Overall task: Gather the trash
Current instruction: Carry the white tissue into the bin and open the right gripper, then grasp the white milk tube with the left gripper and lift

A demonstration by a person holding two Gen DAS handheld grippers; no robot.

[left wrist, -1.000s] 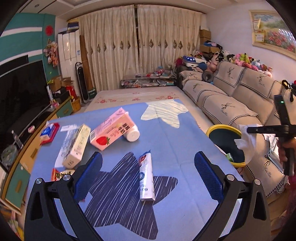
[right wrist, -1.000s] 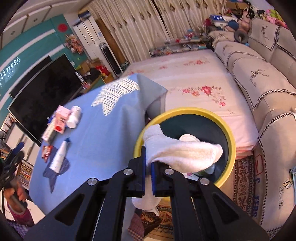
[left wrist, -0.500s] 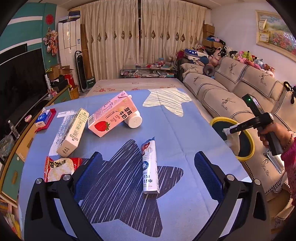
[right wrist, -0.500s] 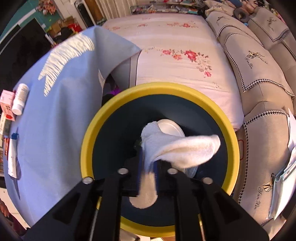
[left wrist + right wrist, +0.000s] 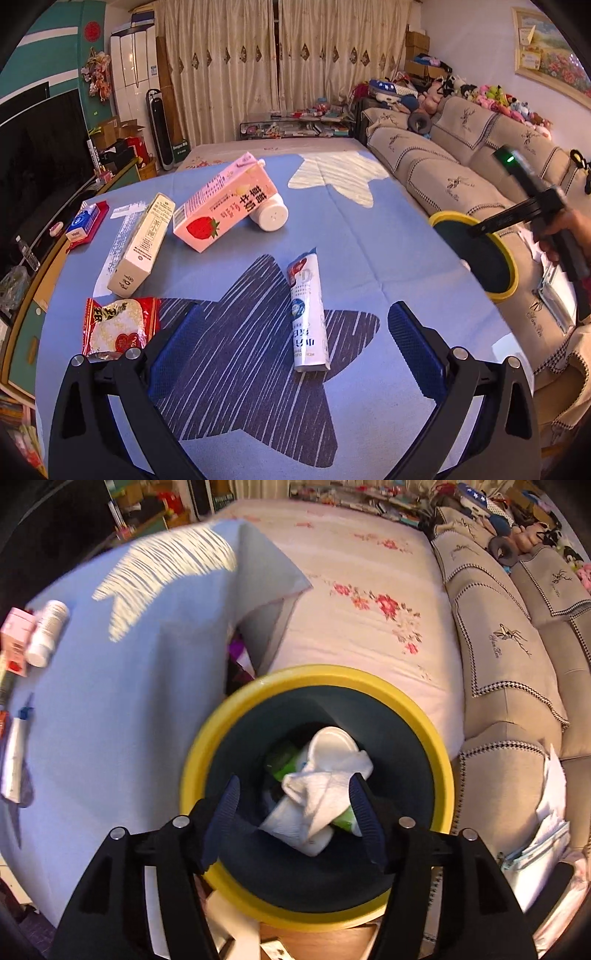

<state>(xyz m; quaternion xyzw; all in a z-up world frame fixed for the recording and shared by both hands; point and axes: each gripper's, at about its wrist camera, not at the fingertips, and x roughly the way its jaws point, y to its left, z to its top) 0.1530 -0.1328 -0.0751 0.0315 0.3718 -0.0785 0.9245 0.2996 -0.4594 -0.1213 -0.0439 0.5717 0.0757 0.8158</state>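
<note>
Tissue point(image 5: 325, 794) lies in the yellow-rimmed bin point(image 5: 439, 760) under spread, empty right tongs point(image 5: 293, 808); left tongs point(image 5: 295, 339), also apart, hover over the worktop point(image 5: 369, 243), with tube point(image 5: 308, 314), carton point(image 5: 225, 206), box point(image 5: 142, 245), bottle point(image 5: 271, 214) and wrapper point(image 5: 118, 325) left.

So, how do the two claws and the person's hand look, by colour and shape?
Both the left claw and the right claw have black frames with slotted arms, silver screws and ribbed dark blue pads. Seen from the left wrist view, the right tool has a black handle with a green light, held by a bare hand with a reddish sleeve.
</note>
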